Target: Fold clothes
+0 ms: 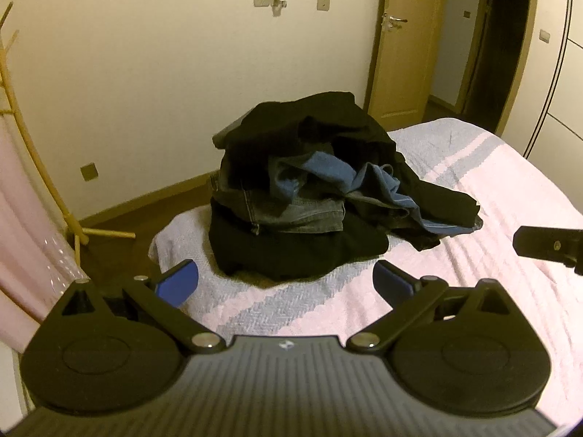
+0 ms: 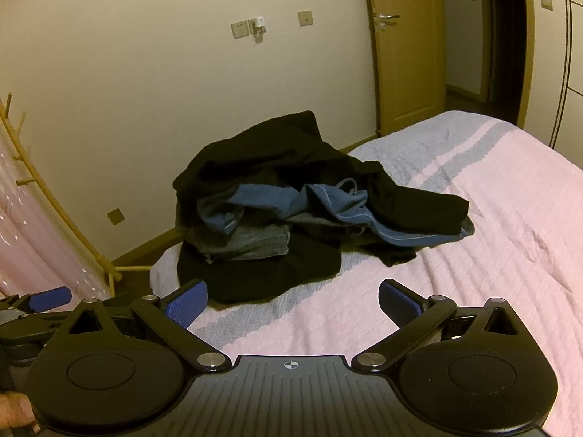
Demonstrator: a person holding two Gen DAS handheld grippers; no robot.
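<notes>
We hold the left gripper (image 1: pixel 285 282) and right gripper (image 2: pixel 292 300) with fingers spread wide and empty, both hovering above the bed (image 1: pixel 492 196). Just ahead, the pile of clothes (image 1: pixel 306 189), black pieces and blue denim, sits near the bed's corner, untouched.

I'm seeing black and blue denim clothes (image 1: pixel 309 189) lying on a pink bedspread (image 1: pixel 492 218) with grey-blue herringbone stripes.
</notes>
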